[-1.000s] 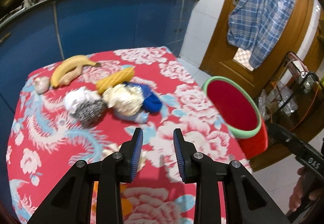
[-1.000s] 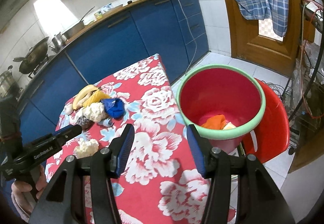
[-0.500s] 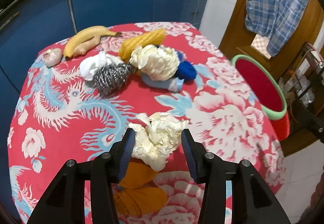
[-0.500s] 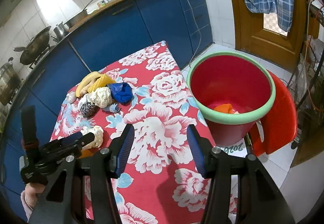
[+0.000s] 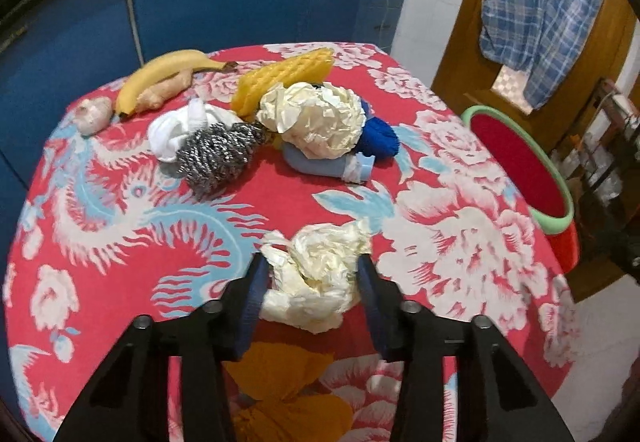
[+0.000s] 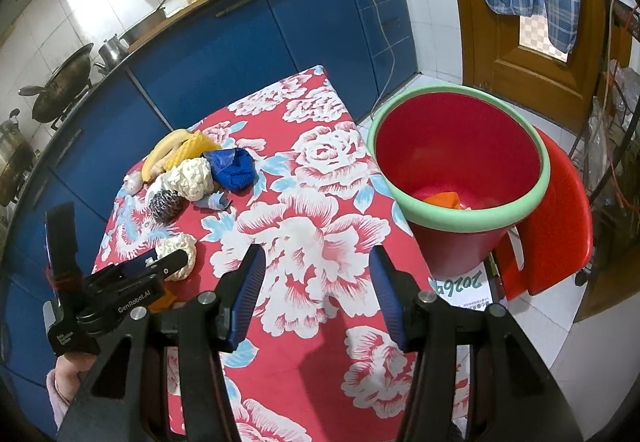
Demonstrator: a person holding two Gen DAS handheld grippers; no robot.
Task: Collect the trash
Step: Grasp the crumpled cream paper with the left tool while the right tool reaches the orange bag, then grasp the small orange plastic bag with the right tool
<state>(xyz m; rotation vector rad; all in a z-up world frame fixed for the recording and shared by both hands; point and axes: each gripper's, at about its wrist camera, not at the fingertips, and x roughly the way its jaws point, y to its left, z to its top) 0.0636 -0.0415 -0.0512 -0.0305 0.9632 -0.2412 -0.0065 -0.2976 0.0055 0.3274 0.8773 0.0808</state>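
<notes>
My left gripper [image 5: 312, 278] is open, its fingers on either side of a crumpled cream paper ball [image 5: 316, 278] lying on the red flowered tablecloth [image 5: 120, 242]; it also shows in the right wrist view [image 6: 178, 252]. An orange crumpled piece [image 5: 280, 382] lies just under the gripper. My right gripper [image 6: 316, 278] is open and empty above the table's right side. A red bucket with a green rim [image 6: 460, 170] stands right of the table, with orange and pale trash inside.
At the table's far side lie a banana [image 5: 160, 74], ginger, a yellow sponge [image 5: 280, 76], a white cloth, a steel scourer [image 5: 216, 154], a second cream paper ball [image 5: 316, 118], a blue cloth [image 5: 378, 136] and a pale blue bottle. Blue cabinets stand behind; a red chair [image 6: 556, 226] is beside the bucket.
My left gripper has swung down and forward from facing the bucket and now straddles the cream paper ball. My right gripper has risen slightly and stayed open.
</notes>
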